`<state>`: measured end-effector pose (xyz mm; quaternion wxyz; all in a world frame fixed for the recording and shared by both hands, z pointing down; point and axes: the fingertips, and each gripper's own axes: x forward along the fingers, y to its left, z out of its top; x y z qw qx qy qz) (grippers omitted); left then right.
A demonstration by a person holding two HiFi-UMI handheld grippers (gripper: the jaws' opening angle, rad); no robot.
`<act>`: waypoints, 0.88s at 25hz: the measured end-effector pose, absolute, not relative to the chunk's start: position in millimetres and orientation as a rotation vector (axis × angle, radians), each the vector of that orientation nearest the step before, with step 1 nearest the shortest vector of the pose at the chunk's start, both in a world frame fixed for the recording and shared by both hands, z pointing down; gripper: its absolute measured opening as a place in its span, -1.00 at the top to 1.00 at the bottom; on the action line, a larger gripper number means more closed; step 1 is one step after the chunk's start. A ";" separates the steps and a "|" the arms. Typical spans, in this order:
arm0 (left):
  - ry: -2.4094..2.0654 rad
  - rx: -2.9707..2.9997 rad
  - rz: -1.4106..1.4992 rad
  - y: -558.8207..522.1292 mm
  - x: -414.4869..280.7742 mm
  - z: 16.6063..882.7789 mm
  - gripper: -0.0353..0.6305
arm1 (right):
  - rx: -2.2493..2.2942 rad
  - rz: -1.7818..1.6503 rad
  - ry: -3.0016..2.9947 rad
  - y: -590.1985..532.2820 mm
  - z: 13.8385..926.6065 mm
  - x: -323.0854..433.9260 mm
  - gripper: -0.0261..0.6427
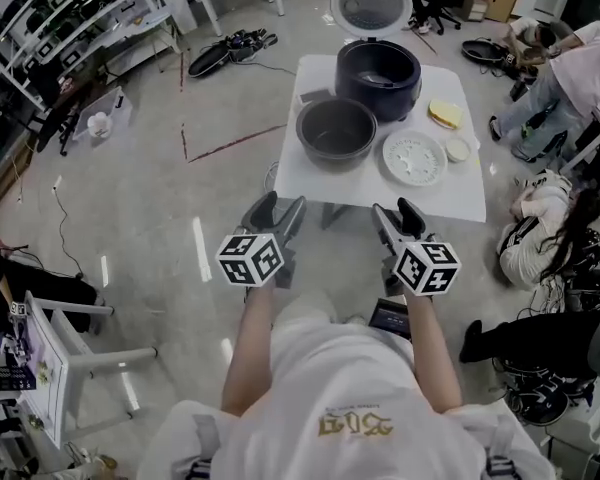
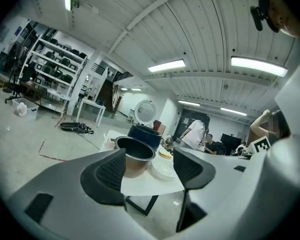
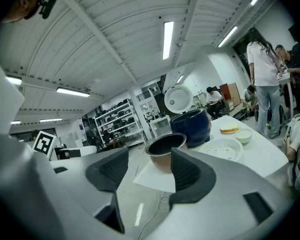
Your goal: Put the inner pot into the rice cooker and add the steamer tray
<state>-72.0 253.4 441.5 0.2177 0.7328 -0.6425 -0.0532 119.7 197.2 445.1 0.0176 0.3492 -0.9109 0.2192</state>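
On the white table [image 1: 450, 193] the dark inner pot [image 1: 336, 128] stands empty at the near left. Behind it is the dark blue rice cooker [image 1: 378, 76] with its lid up. The white perforated steamer tray [image 1: 414, 158] lies to the right of the pot. My left gripper [image 1: 278, 211] and right gripper [image 1: 397, 215] hover open before the table's near edge, touching nothing. The left gripper view shows the pot [image 2: 135, 154], the cooker [image 2: 145, 134] and the tray [image 2: 163, 170] beyond open jaws. In the right gripper view the pot [image 3: 165, 149] is ahead, with the cooker [image 3: 192, 126] and tray [image 3: 222, 149] further right.
A small white bowl [image 1: 457, 149] and a yellow item on a plate [image 1: 444, 114] sit at the table's right. People [image 1: 540, 223] crouch on the floor to the right. Cables and a bag [image 1: 230, 50] lie on the floor far left, with shelving [image 1: 50, 28] beyond.
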 end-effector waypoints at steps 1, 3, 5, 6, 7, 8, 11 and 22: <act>-1.783 2.024 -0.150 254.1 -76.5 442.7 -0.03 | 1.090 0.682 -2.827 196.8 446.4 115.9 0.12; -1.783 2.004 -0.153 252.8 -88.0 446.7 -0.03 | 1.088 0.703 -2.822 196.0 449.7 105.9 0.11; -1.769 1.987 -0.151 248.2 -98.7 453.4 -0.01 | 1.084 0.734 -2.805 195.5 456.2 96.4 0.11; -1.756 1.987 -0.147 243.0 -103.4 456.8 -0.01 | 1.091 0.748 -2.793 193.2 460.0 92.4 0.11; -1.742 1.991 -0.143 234.8 -108.5 459.2 -0.01 | 1.101 0.761 -2.782 188.0 463.2 87.7 0.11; -1.728 1.999 -0.138 223.9 -114.4 461.0 -0.01 | 1.114 0.773 -2.772 180.1 466.1 82.2 0.11; -1.677 2.017 -0.116 187.1 -132.8 469.0 0.00 | 1.159 0.826 -2.731 151.8 479.2 65.4 0.12; -1.449 2.072 0.000 64.8 -217.1 515.0 0.05 | 1.441 1.028 -2.563 54.1 517.3 16.4 0.17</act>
